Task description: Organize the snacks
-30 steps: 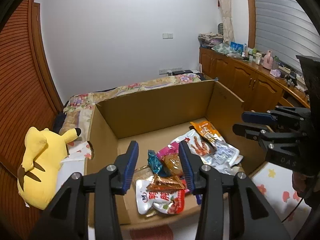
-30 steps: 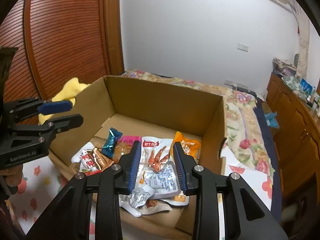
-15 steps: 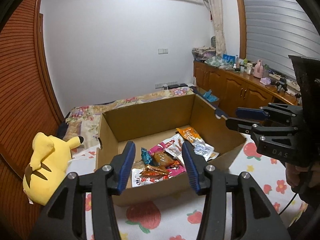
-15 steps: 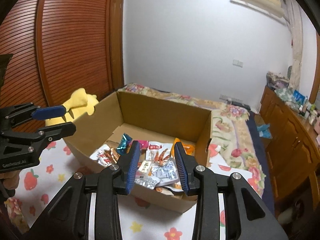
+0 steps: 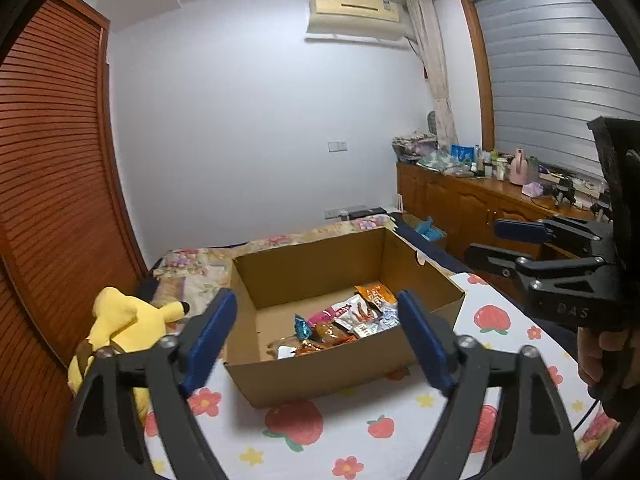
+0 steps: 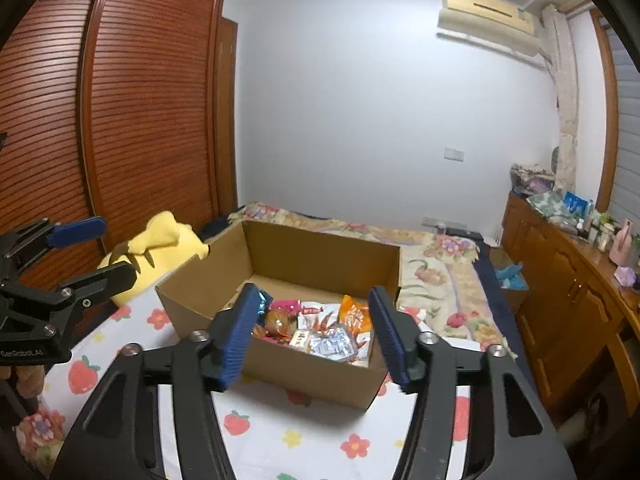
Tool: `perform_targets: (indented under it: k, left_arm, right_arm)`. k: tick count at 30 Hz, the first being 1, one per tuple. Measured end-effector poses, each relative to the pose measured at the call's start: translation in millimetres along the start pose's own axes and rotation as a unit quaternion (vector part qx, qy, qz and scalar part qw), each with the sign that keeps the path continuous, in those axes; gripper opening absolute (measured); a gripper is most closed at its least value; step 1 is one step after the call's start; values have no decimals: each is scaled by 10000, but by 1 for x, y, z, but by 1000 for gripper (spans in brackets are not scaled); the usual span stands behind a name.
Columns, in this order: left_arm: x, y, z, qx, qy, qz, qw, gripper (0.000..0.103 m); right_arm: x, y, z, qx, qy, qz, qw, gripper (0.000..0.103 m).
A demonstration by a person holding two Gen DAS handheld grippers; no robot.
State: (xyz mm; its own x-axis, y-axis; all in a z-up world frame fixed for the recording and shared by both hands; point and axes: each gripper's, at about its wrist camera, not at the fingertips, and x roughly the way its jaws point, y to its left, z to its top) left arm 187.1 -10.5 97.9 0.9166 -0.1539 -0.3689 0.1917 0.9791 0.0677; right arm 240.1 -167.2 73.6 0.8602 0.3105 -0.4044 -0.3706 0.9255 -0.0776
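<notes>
The left gripper (image 5: 316, 336) is spread wide and holds nothing. Its blue fingers (image 5: 210, 332) hang in the air in front of the cardboard box (image 5: 320, 372). The right gripper (image 6: 314, 334) is spread wide too, and it also holds nothing. It hangs in front of the same box, which shows in its own view as well (image 6: 304, 372).

The box is open at the top and sits on a white sheet with strawberries and flowers (image 5: 360, 432). The snacks (image 5: 340, 324) lie in a pile on the floor of the box, toward its near right side. There is a teal foil packet (image 5: 303, 326), a pink packet (image 5: 326, 314), an orange packet (image 5: 376, 293) and some white and silver ones. From the right side they show too (image 6: 320, 326).

A yellow plush toy (image 5: 120, 332) lies just left of the box, next to the brown slatted door (image 5: 48, 208). Behind the box is a flowery bedspread (image 6: 436, 268). A wooden cabinet (image 5: 480, 208) with many small things on top stands on the right. An air conditioner (image 5: 354, 14) hangs high on the wall.
</notes>
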Motion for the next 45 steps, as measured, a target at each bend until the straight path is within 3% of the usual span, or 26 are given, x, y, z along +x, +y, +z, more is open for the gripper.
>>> perform_targets:
  k: [5,12,29,45]
  left_arm:
    - [-24,4,-5,-119,-208,215,9995,97]
    - [-53,0,-13,-303,-385,332,9982,98]
    - [-76,-10,-50,-459,-189,364,9981,98]
    - [-80,-16,-66,-475,-110,430,9979,98]
  right_arm:
    - [-18,3,-7,138,-197,-109,9997,88]
    - [-44,10,-17,212,-350,-317,9987,97]
    - [-96,19,-51,373,-530,-489,9967,97]
    - [-100,21,-71,536,-422,-535,9962,97]
